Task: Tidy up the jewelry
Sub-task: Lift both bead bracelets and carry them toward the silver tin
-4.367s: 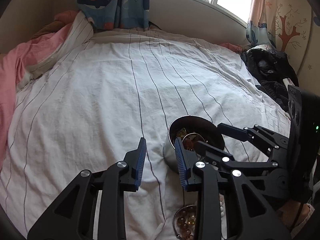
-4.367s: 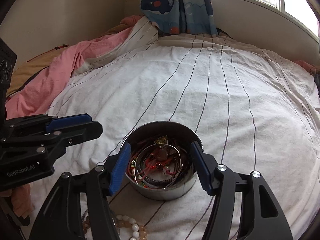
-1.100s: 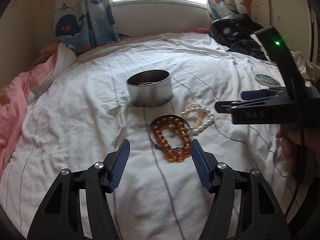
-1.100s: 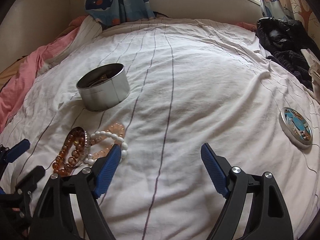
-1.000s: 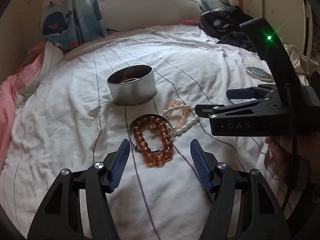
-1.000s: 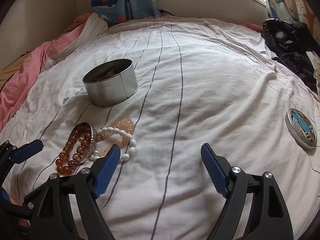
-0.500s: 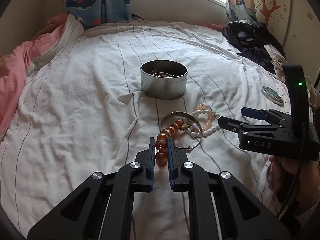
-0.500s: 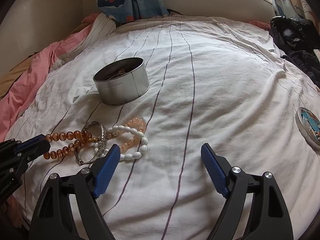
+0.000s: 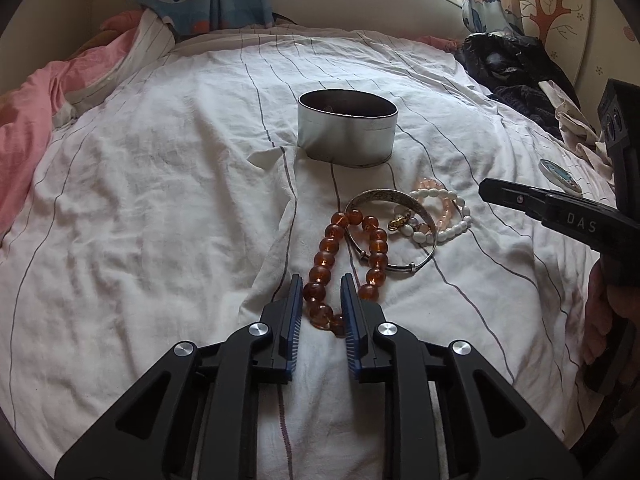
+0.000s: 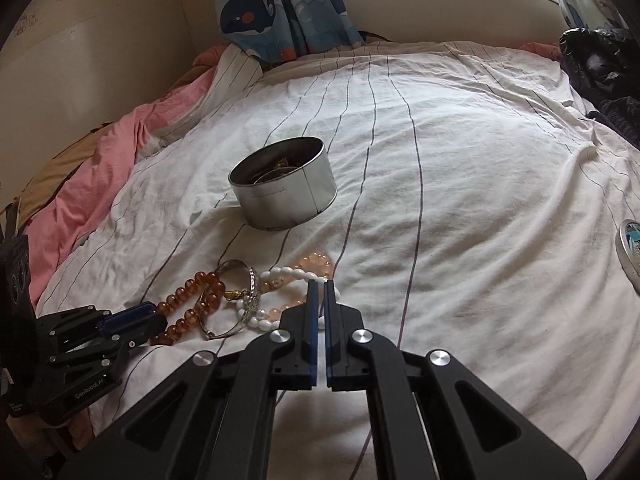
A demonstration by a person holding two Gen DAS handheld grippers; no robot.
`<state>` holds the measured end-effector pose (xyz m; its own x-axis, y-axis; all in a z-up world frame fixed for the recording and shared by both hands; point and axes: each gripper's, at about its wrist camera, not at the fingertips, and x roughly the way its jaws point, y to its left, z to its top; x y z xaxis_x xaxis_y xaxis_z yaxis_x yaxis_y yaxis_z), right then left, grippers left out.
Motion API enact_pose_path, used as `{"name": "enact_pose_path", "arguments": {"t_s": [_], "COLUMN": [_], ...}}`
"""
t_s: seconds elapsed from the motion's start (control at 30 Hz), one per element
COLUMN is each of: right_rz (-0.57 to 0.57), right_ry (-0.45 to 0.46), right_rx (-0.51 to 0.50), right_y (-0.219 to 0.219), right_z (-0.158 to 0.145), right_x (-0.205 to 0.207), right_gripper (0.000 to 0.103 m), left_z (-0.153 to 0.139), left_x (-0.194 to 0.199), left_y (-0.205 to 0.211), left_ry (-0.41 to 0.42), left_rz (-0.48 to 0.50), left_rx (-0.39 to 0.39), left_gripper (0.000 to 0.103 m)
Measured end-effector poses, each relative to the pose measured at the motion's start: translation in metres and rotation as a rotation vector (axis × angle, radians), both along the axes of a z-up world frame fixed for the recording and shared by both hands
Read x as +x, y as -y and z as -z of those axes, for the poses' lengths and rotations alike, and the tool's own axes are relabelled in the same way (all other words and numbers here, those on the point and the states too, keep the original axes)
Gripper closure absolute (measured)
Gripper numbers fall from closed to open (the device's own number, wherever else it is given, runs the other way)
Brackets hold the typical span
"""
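A round silver tin (image 9: 347,133) with jewelry inside stands on the striped white bedsheet; it also shows in the right wrist view (image 10: 285,184). In front of it lie an amber bead bracelet (image 9: 326,258), a silver bangle (image 9: 394,234) and white and pink pearl bracelets (image 9: 444,216). My left gripper (image 9: 320,292) is shut on the near end of the amber bracelet (image 10: 188,292). My right gripper (image 10: 319,286) is shut at the white pearl bracelet (image 10: 296,276), and I cannot tell whether it grips a bead.
The tin's lid (image 10: 630,248) lies on the sheet at the far right. Pink bedding (image 9: 40,92) is bunched at the left. Dark clothes (image 9: 516,68) are piled at the right. A whale-print curtain (image 10: 280,4) and a window sill are at the back.
My right gripper went from wide open to shut and moved in on the pearl bracelet. My left gripper has pulled the amber bracelet nearer, stretching it out.
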<state>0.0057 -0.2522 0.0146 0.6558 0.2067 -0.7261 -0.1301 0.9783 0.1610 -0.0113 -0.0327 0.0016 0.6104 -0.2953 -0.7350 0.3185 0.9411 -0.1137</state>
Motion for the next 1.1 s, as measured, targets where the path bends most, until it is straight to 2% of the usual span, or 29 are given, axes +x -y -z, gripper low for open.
{"name": "enact_pose_path", "arguments": {"t_s": [0.07,0.1,0.13,0.17,0.2,0.3,0.43,0.57,0.63,0.73,0.8,0.83,0.93,1.0,1.1], "right_rz": [-0.003,-0.019,-0.035,-0.042,-0.040,-0.026,-0.020,-0.041,-0.053,-0.057,-0.073,-0.070,-0.048,-0.045,-0.058], "right_ry": [-0.021,-0.045,-0.070,-0.081,-0.071,-0.033,0.044,0.162,0.197,0.193,0.185,0.188,0.149,0.119,0.133], "right_rx": [-0.017,-0.027,-0.040,-0.045,-0.044,-0.004,0.106,0.218,0.233,0.289,0.397,0.417,0.379,0.403,0.408], "right_y": [-0.005,-0.008,-0.012,-0.014,-0.013,-0.003,0.014,0.022,0.021,0.026,0.034,0.036,0.036,0.037,0.036], "right_z": [0.007,0.012,0.017,0.018,0.017,0.004,-0.017,-0.039,-0.047,-0.047,-0.045,-0.046,-0.041,-0.034,-0.037], "right_x": [0.011,0.016,0.019,0.019,0.016,0.000,-0.019,-0.030,-0.034,-0.033,-0.031,-0.031,-0.026,-0.023,-0.025], "right_gripper": [0.048,0.053,0.065,0.088,0.095,0.095,0.095,0.095,0.095,0.095,0.095,0.095,0.095,0.095,0.095], "left_z": [0.001,0.001,0.001,0.001,0.001,-0.001,-0.005,-0.020,-0.030,-0.041,-0.045,-0.044,-0.039,-0.035,-0.035], "left_x": [0.000,0.000,0.000,0.000,0.000,0.000,-0.002,-0.009,-0.011,-0.013,-0.012,-0.011,-0.008,-0.007,-0.009], "left_y": [0.002,0.002,0.002,0.002,0.002,0.004,0.004,0.003,0.003,0.004,0.006,0.007,0.008,0.008,0.007], "left_ry": [0.002,0.003,0.003,0.002,0.000,0.001,0.014,0.055,0.077,0.101,0.108,0.107,0.090,0.081,0.080], "left_rz": [0.002,0.003,0.004,0.005,0.005,0.008,0.012,0.015,0.023,0.036,0.042,0.042,0.042,0.042,0.038], "left_rx": [0.005,0.006,0.005,0.002,0.000,0.001,0.002,-0.020,-0.035,-0.043,-0.043,-0.039,-0.034,-0.030,-0.042], "left_gripper": [0.081,0.081,0.080,0.080,0.080,0.081,0.092,0.092,0.092,0.092,0.092,0.092,0.092,0.092,0.092]}}
